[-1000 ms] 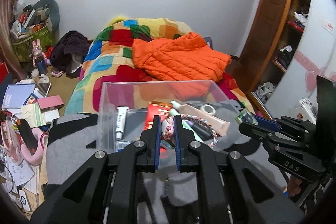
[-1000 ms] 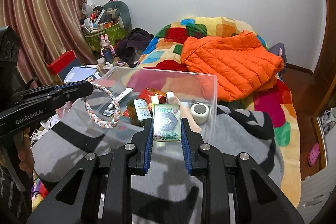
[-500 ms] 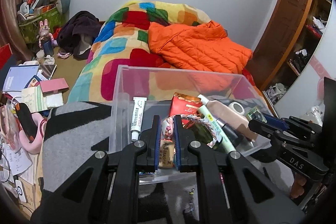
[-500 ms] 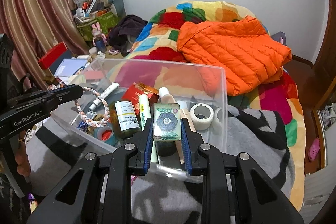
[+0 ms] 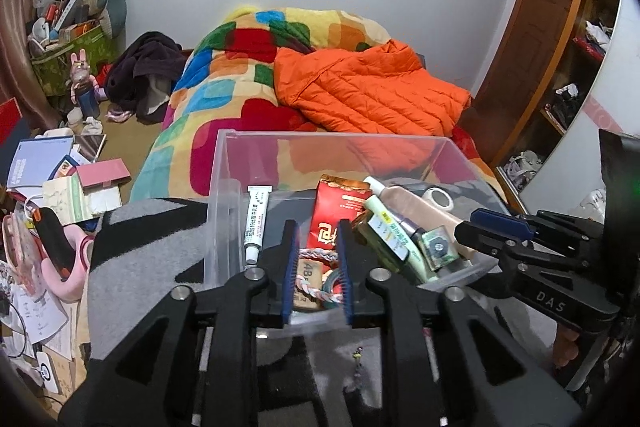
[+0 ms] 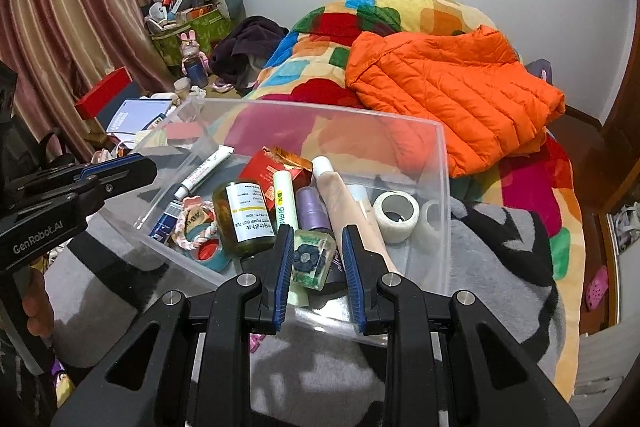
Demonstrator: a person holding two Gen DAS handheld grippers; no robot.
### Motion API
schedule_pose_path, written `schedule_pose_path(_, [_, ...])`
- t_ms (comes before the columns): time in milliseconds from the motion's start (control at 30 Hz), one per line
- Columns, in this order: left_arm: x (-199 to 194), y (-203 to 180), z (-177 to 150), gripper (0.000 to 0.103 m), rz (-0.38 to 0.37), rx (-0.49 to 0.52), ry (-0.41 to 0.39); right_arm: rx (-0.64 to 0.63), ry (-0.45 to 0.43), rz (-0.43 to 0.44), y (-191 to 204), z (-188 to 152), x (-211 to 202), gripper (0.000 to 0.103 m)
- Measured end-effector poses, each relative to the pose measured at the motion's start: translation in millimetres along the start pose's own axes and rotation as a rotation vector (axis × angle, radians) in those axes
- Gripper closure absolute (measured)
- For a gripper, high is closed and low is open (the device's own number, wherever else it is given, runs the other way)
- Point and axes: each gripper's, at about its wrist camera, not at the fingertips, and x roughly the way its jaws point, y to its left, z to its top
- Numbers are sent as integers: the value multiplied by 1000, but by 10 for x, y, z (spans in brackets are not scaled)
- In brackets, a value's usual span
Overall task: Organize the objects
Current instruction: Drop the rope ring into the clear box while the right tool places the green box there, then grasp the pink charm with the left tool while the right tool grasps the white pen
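A clear plastic bin (image 5: 224, 187) (image 6: 442, 187) stands on a grey and black blanket and holds several small items. My left gripper (image 5: 316, 267) is open over the bin's near edge; the pink braided rope ring (image 5: 316, 255) (image 6: 192, 227) lies in the bin between and below its fingers. My right gripper (image 6: 314, 263) is open over the bin; the small green flower-printed box (image 6: 312, 259) (image 5: 438, 251) lies tilted between its fingers on other items. Also in the bin are a brown bottle (image 6: 244, 215), a red packet (image 5: 340, 211), a white tube (image 5: 254, 223) and a tape roll (image 6: 396, 215).
The bin sits at the foot of a bed with a colourful quilt (image 5: 240, 67) and an orange jacket (image 6: 452, 87). Books, boxes and clutter (image 5: 60, 179) cover the floor at the left. A wooden shelf unit (image 5: 560, 67) stands at the right.
Both grippers moved forward and down over the bin and opened. The rope ring left my left gripper and the green box left my right gripper; both now lie in the bin.
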Motion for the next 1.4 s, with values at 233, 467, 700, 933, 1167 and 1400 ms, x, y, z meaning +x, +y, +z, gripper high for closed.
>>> schedule_pose_path(233, [-283, -37, -56, 51, -20, 9, -16, -22, -39, 11, 52, -71, -310, 78])
schedule_pose_path(467, [-366, -98, -290, 51, -5, 43, 18, -63, -43, 25, 144, -330, -536, 72])
schedule_pose_path(700, [-182, -203, -632, 51, -10, 90, 117, -93, 37, 76, 237, -813, -597, 72])
schedule_pose_path(933, [-15, -191, -812, 51, -27, 64, 189, -159, 146, 171, 438, -1205, -466, 71])
schedule_pose_path(1167, [27, -335, -809, 50, -45, 106, 207, -186, 132, 162, 513, -1326, -413, 75])
schedule_pose_path(1400, [286, -577, -710, 50, -81, 145, 251, -89, 106, 94, 152, -1393, -547, 93])
